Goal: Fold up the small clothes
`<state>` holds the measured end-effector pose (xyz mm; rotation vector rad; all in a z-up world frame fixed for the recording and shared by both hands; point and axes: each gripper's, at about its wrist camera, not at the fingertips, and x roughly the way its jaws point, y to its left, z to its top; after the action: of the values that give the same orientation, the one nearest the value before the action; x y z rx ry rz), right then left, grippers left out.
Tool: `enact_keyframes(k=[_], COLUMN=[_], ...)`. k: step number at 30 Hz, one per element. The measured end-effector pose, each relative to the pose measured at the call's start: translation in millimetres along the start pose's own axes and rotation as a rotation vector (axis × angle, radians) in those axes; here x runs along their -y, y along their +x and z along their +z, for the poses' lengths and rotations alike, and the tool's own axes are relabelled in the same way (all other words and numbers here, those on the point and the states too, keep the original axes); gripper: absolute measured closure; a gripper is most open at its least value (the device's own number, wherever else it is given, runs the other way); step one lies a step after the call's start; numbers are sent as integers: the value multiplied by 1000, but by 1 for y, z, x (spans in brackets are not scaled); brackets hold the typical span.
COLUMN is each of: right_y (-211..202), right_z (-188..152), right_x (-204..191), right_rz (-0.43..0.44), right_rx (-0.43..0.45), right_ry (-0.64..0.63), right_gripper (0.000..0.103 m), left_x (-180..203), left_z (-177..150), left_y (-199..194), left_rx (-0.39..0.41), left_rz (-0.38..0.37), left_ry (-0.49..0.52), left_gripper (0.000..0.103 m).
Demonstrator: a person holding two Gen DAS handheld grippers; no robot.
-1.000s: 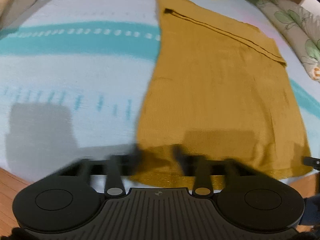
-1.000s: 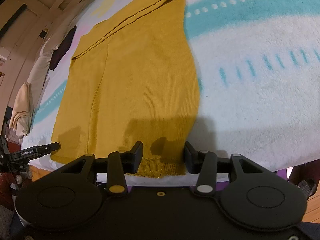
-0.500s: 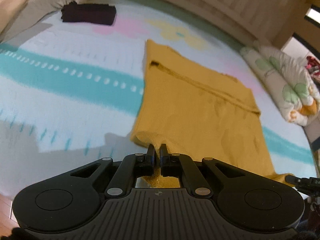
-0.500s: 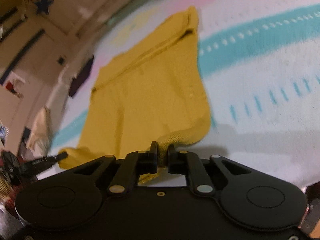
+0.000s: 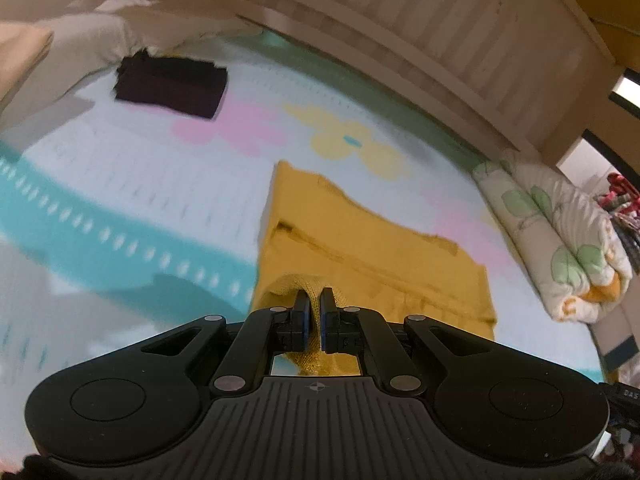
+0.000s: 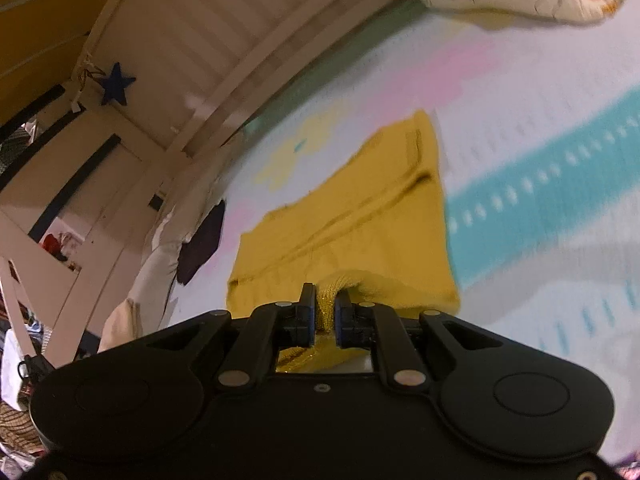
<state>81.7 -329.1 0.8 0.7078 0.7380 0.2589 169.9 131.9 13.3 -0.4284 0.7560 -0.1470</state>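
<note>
- Bedspread: mustard garment lies flat mid-bed, near hem lifted.
- Left gripper, right gripper: each clamped onto a hem corner.
- Advice: carry both corners level toward far edge, align, then release.

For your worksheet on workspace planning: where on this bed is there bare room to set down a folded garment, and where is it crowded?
Bare sheet lies left of the mustard garment, between it and the dark folded cloth, across the teal stripe. Another bare patch lies right of it in the right wrist view. Crowded: the floral quilt side and the pillow corner.
</note>
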Motion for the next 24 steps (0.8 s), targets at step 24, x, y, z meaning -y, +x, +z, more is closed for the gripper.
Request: enact_keyframes(k=[24], right_y=[135], right_z=[138], right_x=[16], right_rz=[-146], right_rx=[40], right_ry=[-40], right_gripper=[85], left_x=[24], left_z=[103], left_y=[142], left_rx=[38], left_rz=[49], left_ry=[17], left_gripper=[99])
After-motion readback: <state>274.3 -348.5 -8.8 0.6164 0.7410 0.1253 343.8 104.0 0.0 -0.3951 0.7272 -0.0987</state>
